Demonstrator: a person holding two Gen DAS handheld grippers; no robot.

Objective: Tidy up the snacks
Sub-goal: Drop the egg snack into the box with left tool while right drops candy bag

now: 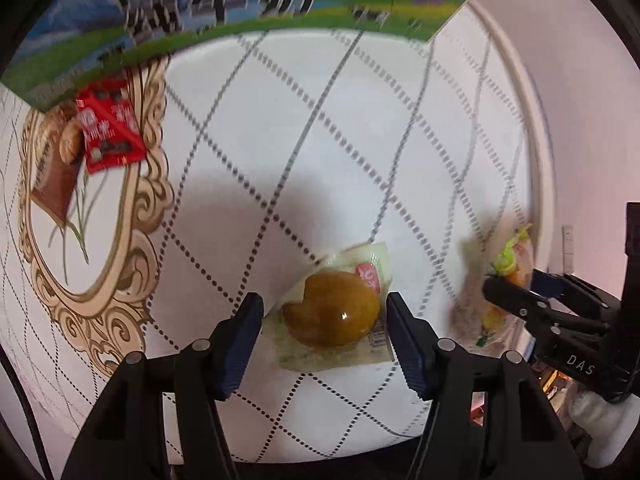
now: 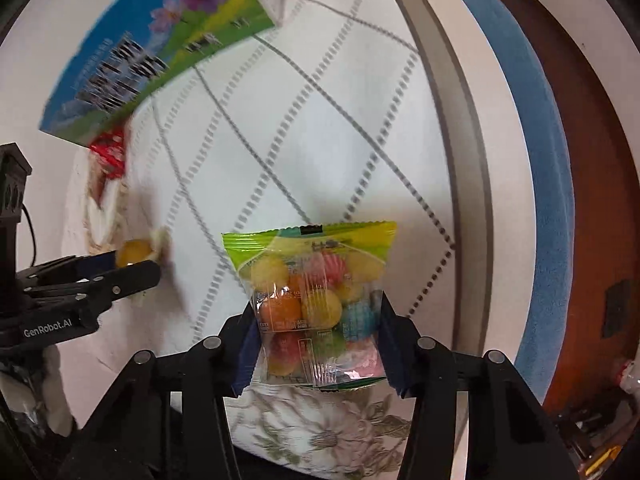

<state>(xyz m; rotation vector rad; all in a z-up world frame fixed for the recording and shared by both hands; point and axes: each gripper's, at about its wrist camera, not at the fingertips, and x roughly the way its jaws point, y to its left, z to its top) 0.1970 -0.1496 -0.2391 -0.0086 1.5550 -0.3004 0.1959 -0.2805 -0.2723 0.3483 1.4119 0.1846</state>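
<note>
My left gripper (image 1: 322,328) has its jaws around a clear packet holding a brown bun (image 1: 332,312) that lies on the white quilted tabletop (image 1: 280,140); the pads touch the packet's edges. My right gripper (image 2: 316,344) is shut on a clear bag of coloured candy balls (image 2: 316,304) with a green top, held above the table. The right gripper with its bag also shows at the right of the left wrist view (image 1: 516,300). The left gripper with the bun shows at the left of the right wrist view (image 2: 132,264). A red snack packet (image 1: 110,128) and a brown packet (image 1: 56,184) lie at the far left.
A box printed with sky, grass and flowers (image 1: 240,4) stands at the back of the table and also shows in the right wrist view (image 2: 160,52). The table's rounded edge (image 2: 456,160) runs along the right, with a blue band (image 2: 532,160) and brown floor beyond.
</note>
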